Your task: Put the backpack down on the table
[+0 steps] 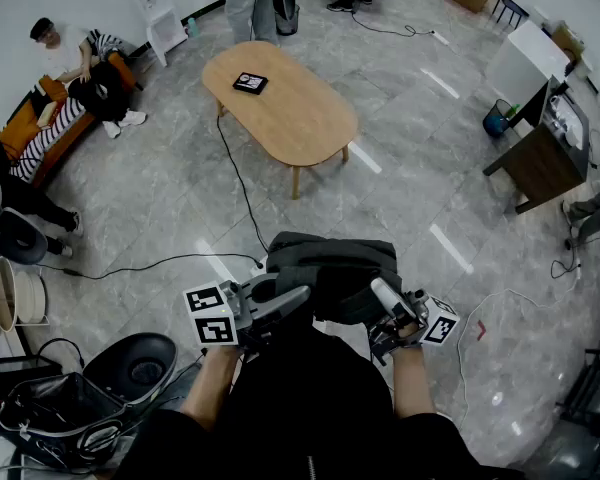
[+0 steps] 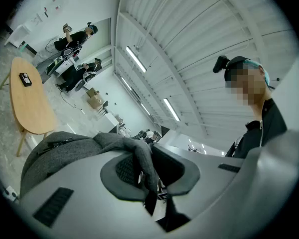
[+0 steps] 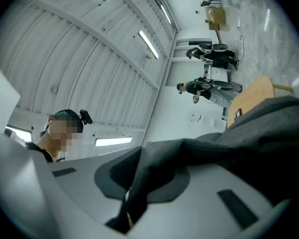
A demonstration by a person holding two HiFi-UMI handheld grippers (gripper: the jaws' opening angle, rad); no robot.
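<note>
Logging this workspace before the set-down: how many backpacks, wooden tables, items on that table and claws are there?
Dark grey fabric backpack: 1
Oval light wooden table: 1
Small flat black item on it: 1
Left claw and right claw, both shut on backpack straps: 2
Total: 5

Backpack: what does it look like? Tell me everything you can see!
The dark grey fabric backpack looks soft and slumped, made of woven cloth. It hangs in the air above the grey stone floor. The left gripper and the right gripper are each shut on a fold or strap of its cloth, one at each side. It is not yet on the light oval wooden table, which stands farther off.
</note>
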